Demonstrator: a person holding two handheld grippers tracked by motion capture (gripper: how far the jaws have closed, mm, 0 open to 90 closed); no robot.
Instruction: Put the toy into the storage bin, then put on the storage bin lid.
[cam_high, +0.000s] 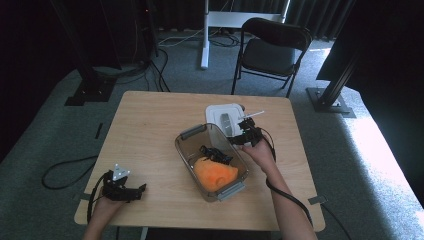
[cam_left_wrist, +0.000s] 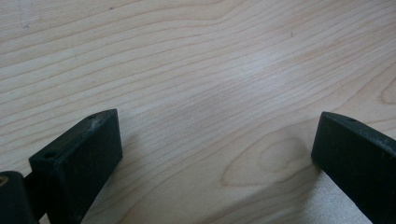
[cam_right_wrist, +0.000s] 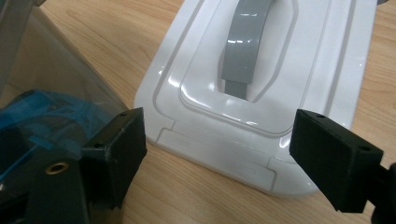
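Observation:
A clear plastic box (cam_high: 185, 145) with grey end latches stands at the table's middle, holding an orange lump (cam_high: 215, 173) and a black thing (cam_high: 216, 153). Its white lid (cam_high: 223, 113) with a grey handle (cam_right_wrist: 245, 46) lies flat just behind it. My right gripper (cam_high: 242, 130) hovers open over the lid's near end (cam_right_wrist: 219, 154), jaws wide apart, the box wall (cam_right_wrist: 56, 79) at its left. My left gripper (cam_high: 131, 192) rests open at the table's front left, with bare wood (cam_left_wrist: 210, 93) between its jaws.
A black folding chair (cam_high: 271, 50) stands beyond the table's far edge. Cables lie on the grey carpet at the left (cam_high: 65, 172). Dark stand bases sit at both back corners. The wooden table (cam_high: 145, 125) has bare surface left of the box.

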